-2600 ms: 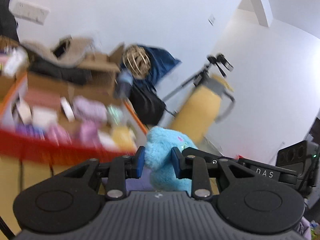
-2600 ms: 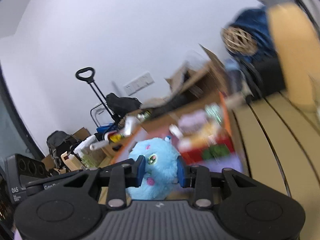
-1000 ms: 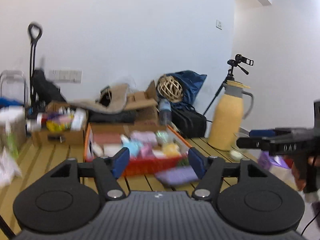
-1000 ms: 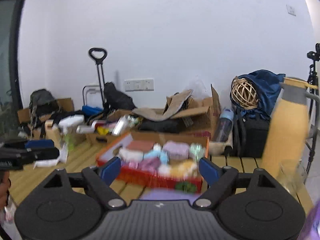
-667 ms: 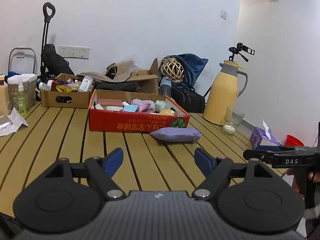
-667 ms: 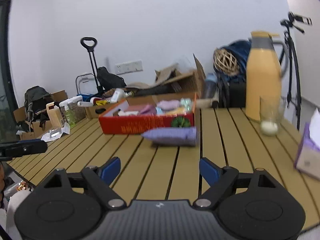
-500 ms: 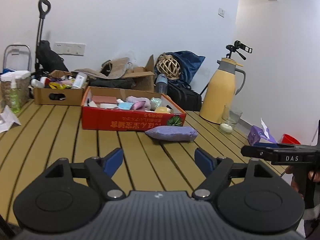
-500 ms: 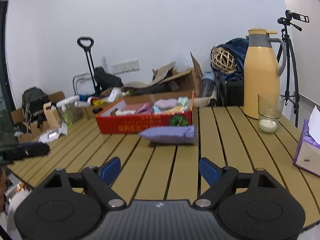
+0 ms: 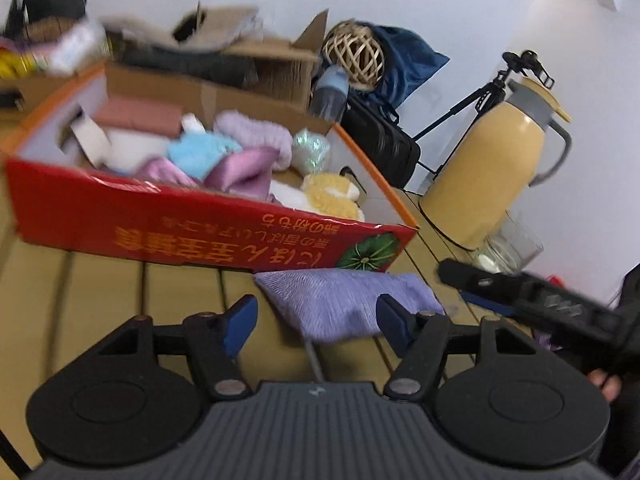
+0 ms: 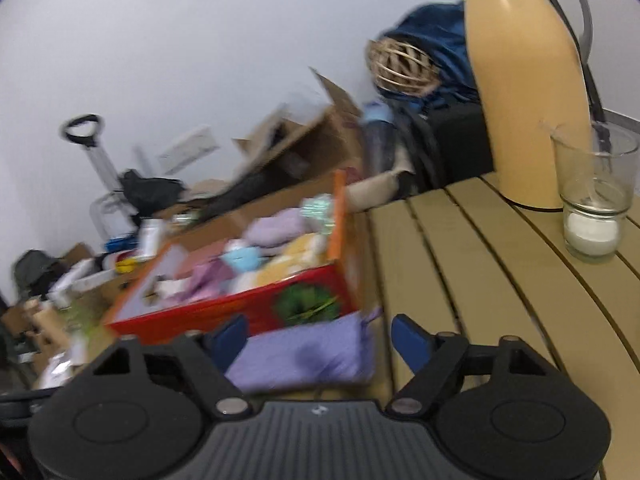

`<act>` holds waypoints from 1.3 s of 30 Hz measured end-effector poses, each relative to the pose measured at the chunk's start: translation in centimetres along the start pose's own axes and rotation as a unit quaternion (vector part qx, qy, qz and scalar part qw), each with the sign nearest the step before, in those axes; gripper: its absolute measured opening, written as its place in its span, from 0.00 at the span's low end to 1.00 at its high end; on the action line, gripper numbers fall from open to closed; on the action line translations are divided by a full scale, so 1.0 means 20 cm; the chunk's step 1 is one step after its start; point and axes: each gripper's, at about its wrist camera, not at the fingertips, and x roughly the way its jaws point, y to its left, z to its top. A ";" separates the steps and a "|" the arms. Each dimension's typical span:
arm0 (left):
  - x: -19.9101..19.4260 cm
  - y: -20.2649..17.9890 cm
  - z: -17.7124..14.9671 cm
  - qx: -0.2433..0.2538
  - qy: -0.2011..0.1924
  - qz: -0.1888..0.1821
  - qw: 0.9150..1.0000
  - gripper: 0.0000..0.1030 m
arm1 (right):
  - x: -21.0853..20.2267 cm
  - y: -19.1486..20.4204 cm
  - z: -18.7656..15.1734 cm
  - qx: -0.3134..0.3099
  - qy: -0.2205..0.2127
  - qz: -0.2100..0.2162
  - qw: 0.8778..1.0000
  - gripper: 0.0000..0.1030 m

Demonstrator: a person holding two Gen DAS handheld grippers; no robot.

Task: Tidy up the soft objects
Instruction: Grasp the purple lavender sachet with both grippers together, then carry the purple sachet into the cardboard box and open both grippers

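Since half a second ago both grippers have pushed forward and tipped down toward the lilac pouch point(image 9: 344, 304), which now fills the space in front of their fingers instead of lying well out on the table. The left gripper point(image 9: 318, 322) has its blue-padded jaws wide apart, the pouch's near edge lying between them but touching neither pad as far as the blur allows. The right gripper point(image 10: 320, 340) is likewise spread wide, its jaws straddling the same pouch point(image 10: 304, 354) from the other end; whether a pad touches the fabric cannot be told. The pouch rests flat on the slatted wooden table point(image 10: 460, 264), just in front of the red cardboard box point(image 9: 200, 228), nearly touching its front wall. Inside the box lie soft things: a light blue plush point(image 9: 198, 150), pink and lilac cloths, a yellow fluffy piece point(image 9: 326, 194). Farther right on the table stand a glass with a candle point(image 10: 592, 216) and, behind it, a yellow thermos jug point(image 10: 528, 92). A wicker ball point(image 9: 352, 54) sits on a blue bag beyond.
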 end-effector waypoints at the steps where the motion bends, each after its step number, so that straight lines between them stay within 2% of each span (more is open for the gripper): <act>1: 0.04 0.02 -0.01 -0.009 -0.002 -0.006 1.000 0.58 | 0.05 -0.02 -0.02 0.002 0.002 -0.003 1.000 0.64; 2: 0.08 0.05 -0.02 -0.017 -0.003 -0.011 1.000 0.46 | 0.09 -0.03 -0.05 0.003 0.006 -0.005 1.000 0.56; 3: 0.12 0.07 -0.04 -0.028 0.005 -0.014 1.000 0.35 | 0.13 -0.04 -0.08 0.000 0.013 -0.014 1.000 0.53; 4: 0.14 0.10 -0.06 -0.039 0.010 -0.029 0.999 0.33 | 0.16 -0.04 -0.10 -0.008 0.022 -0.028 0.999 0.50; 6: 0.15 0.13 -0.08 -0.051 0.015 -0.036 0.998 0.24 | 0.15 0.03 -0.12 -0.061 0.014 -0.043 0.997 0.50; 8: 0.14 0.12 -0.09 -0.036 0.015 -0.036 0.999 0.20 | 0.16 0.08 -0.15 -0.091 0.009 -0.034 0.995 0.50; 10: 0.14 0.11 -0.10 -0.028 0.018 -0.029 0.999 0.19 | 0.19 0.09 -0.16 -0.095 0.030 -0.034 0.994 0.50; 13: 0.13 0.10 -0.11 -0.023 0.020 -0.028 0.999 0.18 | 0.19 0.10 -0.17 -0.098 0.030 -0.029 0.994 0.41; 15: 0.13 0.10 -0.10 -0.023 0.023 -0.031 0.999 0.15 | 0.19 0.13 -0.18 -0.110 0.032 -0.041 0.993 0.34; 16: 0.14 0.09 -0.10 -0.019 0.024 -0.032 0.999 0.14 | 0.19 0.15 -0.19 -0.120 0.033 -0.044 0.991 0.29; 18: 0.13 0.07 -0.11 -0.010 0.024 -0.029 0.999 0.09 | 0.17 0.20 -0.21 -0.149 0.028 -0.048 0.987 0.10; 20: 0.12 0.06 -0.12 -0.004 0.021 -0.025 0.999 0.07 | 0.14 0.24 -0.24 -0.175 0.028 -0.053 0.983 0.02; 26: 0.06 0.05 -0.13 0.005 0.007 -0.030 1.000 0.06 | 0.04 0.31 -0.26 -0.196 0.002 -0.056 0.979 0.02; 31: -0.05 0.00 -0.10 0.027 -0.026 -0.040 0.998 0.06 | -0.07 0.31 -0.18 -0.148 -0.028 -0.008 0.989 0.02; 34: -0.11 -0.03 0.03 0.033 -0.051 -0.053 0.997 0.06 | -0.12 0.37 -0.04 -0.149 -0.057 0.011 0.987 0.02; 36: -0.10 -0.04 0.18 0.029 -0.059 -0.055 0.996 0.06 | -0.09 0.41 0.09 -0.153 -0.065 0.019 0.986 0.02; 39: 0.02 -0.02 0.43 0.026 -0.054 -0.044 0.997 0.06 | 0.09 0.47 0.32 -0.164 -0.046 0.029 0.985 0.02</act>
